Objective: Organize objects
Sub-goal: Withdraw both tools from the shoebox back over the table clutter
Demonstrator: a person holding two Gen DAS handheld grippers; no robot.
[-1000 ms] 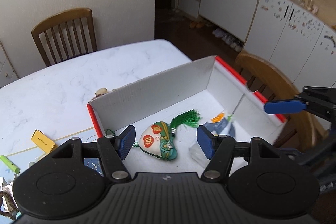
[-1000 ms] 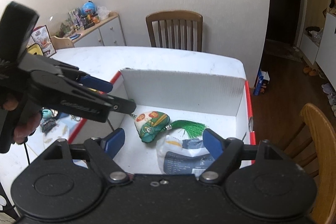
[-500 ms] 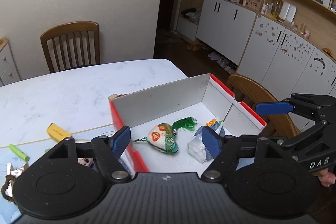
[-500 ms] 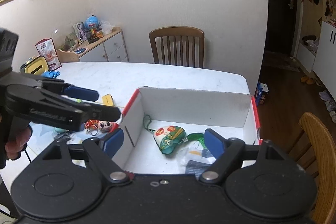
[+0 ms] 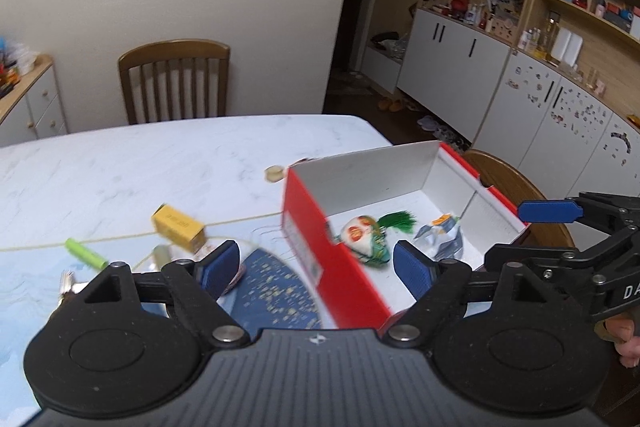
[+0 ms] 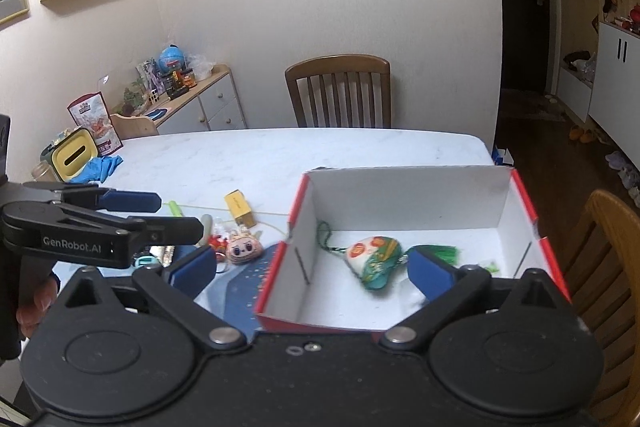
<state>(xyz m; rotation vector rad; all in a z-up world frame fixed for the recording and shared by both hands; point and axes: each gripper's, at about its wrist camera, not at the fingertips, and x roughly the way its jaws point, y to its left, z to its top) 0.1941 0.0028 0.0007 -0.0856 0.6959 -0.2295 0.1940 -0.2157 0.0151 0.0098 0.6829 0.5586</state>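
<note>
A red cardboard box (image 5: 304, 227) with a white inside (image 6: 400, 195) stands on the marble table. In it lie an embroidered sachet with a green tassel (image 5: 366, 239) (image 6: 374, 261) and a silver foil packet (image 5: 440, 239). My left gripper (image 5: 316, 271) hangs above the box's left wall, its jaws opening with nothing held. My right gripper (image 6: 312, 273) hovers over the box's near edge, its jaws also opening and empty. Each gripper shows in the other's view: the right one (image 5: 520, 231), the left one (image 6: 168, 215). The right finger hides most of the packet in the right wrist view.
Left of the box lie a yellow carton (image 5: 178, 229) (image 6: 239, 213), a green tube (image 5: 86, 253), a plush keychain (image 6: 243, 247) and a dark blue speckled mat (image 5: 276, 291). A wooden chair (image 6: 340, 91) stands at the far side, another chair (image 6: 612, 247) at the right. A blue glove (image 6: 102, 167) lies far left.
Both grippers have drawn back from inside the box and their jaws have widened. The sachet and packet stay in the box. More of the table left of the box shows.
</note>
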